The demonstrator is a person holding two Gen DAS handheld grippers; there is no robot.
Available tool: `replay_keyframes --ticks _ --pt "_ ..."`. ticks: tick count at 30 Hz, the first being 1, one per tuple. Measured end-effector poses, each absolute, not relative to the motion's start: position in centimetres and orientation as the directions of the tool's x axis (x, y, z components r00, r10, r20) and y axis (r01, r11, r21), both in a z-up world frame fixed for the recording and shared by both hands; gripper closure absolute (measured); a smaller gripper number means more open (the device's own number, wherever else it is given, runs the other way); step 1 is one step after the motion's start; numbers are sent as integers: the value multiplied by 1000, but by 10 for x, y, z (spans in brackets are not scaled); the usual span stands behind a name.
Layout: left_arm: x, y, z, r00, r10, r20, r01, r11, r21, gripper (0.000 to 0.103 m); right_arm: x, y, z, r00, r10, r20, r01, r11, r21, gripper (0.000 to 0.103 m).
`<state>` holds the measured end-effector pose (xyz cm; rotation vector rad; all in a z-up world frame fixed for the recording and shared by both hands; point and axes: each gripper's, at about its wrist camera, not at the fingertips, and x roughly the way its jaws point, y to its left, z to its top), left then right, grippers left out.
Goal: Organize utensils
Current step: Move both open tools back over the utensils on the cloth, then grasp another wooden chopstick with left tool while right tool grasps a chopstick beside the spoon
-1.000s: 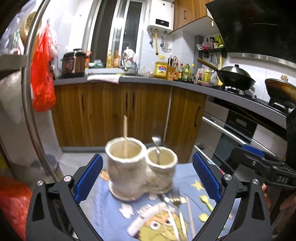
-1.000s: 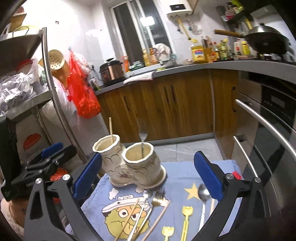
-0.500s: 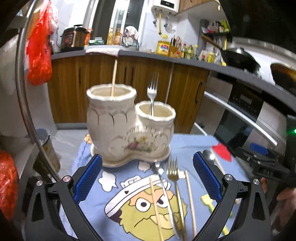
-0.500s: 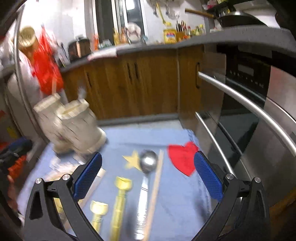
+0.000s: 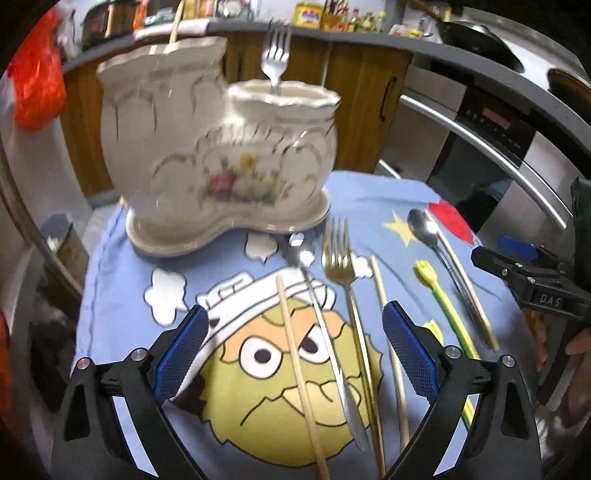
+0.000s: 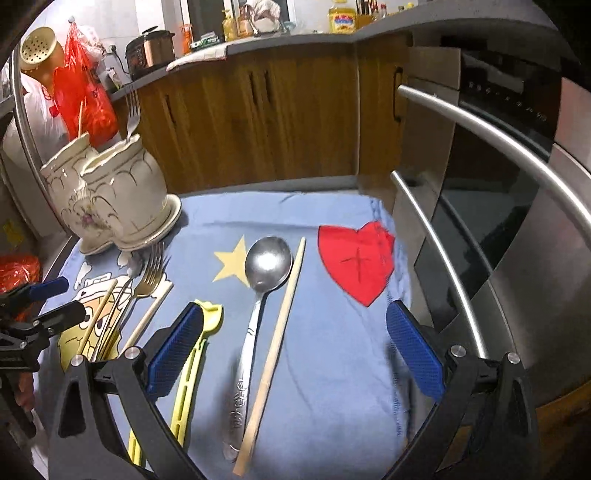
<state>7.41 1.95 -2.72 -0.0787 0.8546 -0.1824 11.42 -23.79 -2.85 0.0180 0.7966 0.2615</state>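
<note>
A cream two-pot ceramic holder (image 5: 221, 162) (image 6: 110, 199) stands at the far left of the blue cartoon cloth (image 5: 122, 295) (image 6: 332, 350). It holds one chopstick (image 5: 176, 22) and a steel fork (image 5: 275, 55). My left gripper (image 5: 295, 350) is open low over a chopstick (image 5: 299, 365), a silver utensil (image 5: 325, 339) and a gold fork (image 5: 345, 277). My right gripper (image 6: 295, 350) is open over a steel spoon (image 6: 258, 291) and a chopstick (image 6: 275, 339). Its left fingertip (image 6: 177, 347) overlaps a yellow utensil (image 6: 188, 376).
An oven with steel bar handles (image 6: 491, 155) (image 5: 480, 147) borders the cloth on the right. Wooden cabinets (image 6: 258, 122) stand behind it. A metal rack pole (image 6: 33, 147) and red bags (image 6: 85, 96) are at the left. The other gripper (image 5: 532, 284) (image 6: 29, 317) shows in each view.
Both grippers have dropped toward the cloth and closed in on the loose utensils. The right view swung right from the holder to the spoon and chopstick. Both stayed open.
</note>
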Motion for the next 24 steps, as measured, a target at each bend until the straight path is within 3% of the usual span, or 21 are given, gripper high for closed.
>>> replay_keyframes --ticks 2,4,6,8,10,13,15,24 --pt "76 23 -30 629 -193 -753 117 981 -154 18 116 -237 -29 666 243 -705 -227 967 118 13" --pt "79 25 -34 610 -184 -771 104 983 -152 38 119 -235 -31 656 237 -716 -228 967 112 25" --pt "81 26 -37 594 -183 -783 101 983 -153 45 122 -235 -34 650 228 -725 -221 970 106 33" --pt "81 26 -37 589 -187 -786 111 982 -151 54 125 -235 -36 635 231 -737 -220 969 114 48" --pt "81 22 -37 588 -185 -788 130 983 -133 69 126 -235 -38 633 222 -742 -212 971 109 59" --pt "81 17 -39 578 -199 -792 153 979 -134 79 128 -234 -41 634 214 -743 -214 972 98 68" --pt "81 17 -41 559 -204 -803 155 978 -141 81 130 -232 -44 618 212 -757 -214 972 97 79" --pt "67 20 -41 506 -243 -828 172 969 -180 84 126 -231 -42 585 222 -780 -230 968 103 82"
